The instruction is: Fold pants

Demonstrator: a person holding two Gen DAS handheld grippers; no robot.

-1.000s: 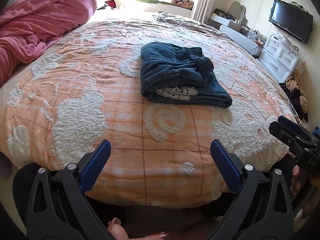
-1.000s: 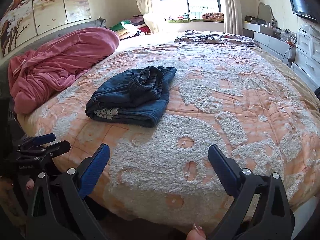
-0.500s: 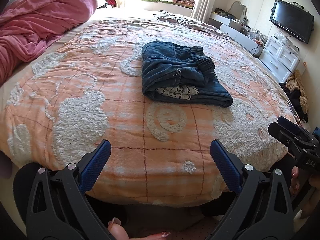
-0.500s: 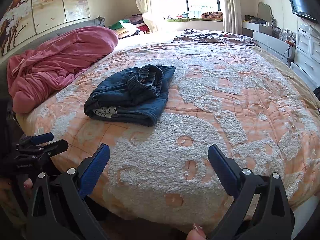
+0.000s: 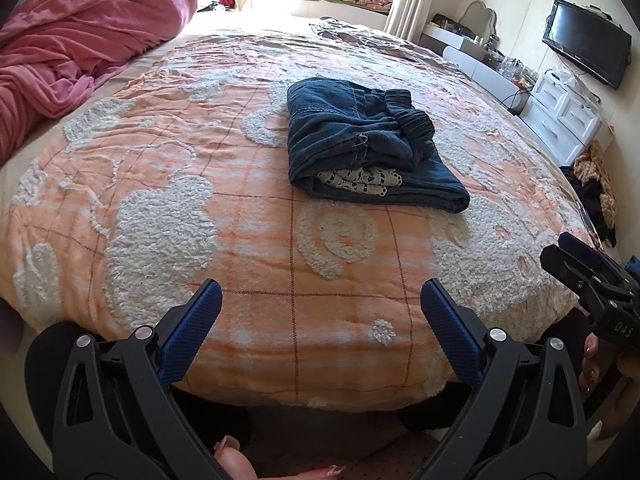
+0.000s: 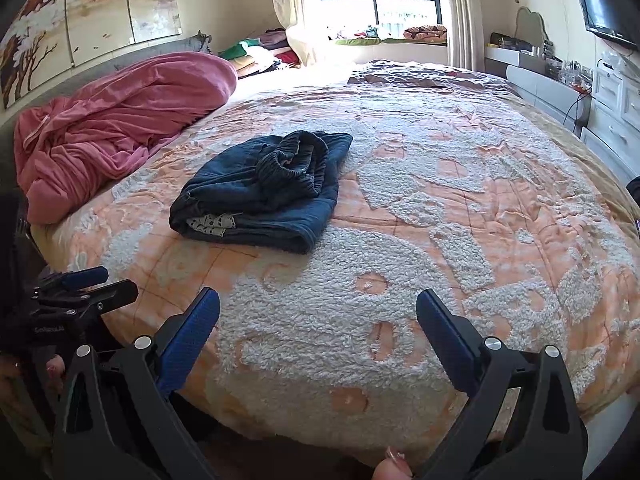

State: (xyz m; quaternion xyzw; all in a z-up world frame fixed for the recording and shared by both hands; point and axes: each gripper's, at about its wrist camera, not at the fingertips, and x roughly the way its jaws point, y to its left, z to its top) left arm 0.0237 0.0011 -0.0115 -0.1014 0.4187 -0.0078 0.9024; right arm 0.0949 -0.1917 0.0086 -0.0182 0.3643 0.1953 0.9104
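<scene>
Left gripper (image 5: 320, 312): jaws spread wide, nothing between the blue pads, hanging at the near edge of the bed (image 5: 120, 208), well short of the pants.
Right gripper (image 6: 318, 320): also splayed wide and empty, at the same near edge, off to the right of the left one.
Bedspread (image 6: 400, 280): orange with fuzzy white patches, soft and grippy by the look of it, so cloth will likely drag on it, not slide.
Pants (image 5: 360, 148): dark blue, lying near the middle of the bed, well beyond both grippers, already bundled into a rough block with the ribbed waistband bunched on top.
Lining (image 5: 356, 180): a pale patterned layer peeks from the near side of the bundle.
Handling: looks like soft, thick, limp cloth, light enough, nothing fragile; layers may slip apart if lifted by one ply.
Where to grip: probably the two near corners, pinching all layers.
Pink blanket (image 6: 120, 120): heaped at the far left of the bed, clear of the pants.
</scene>
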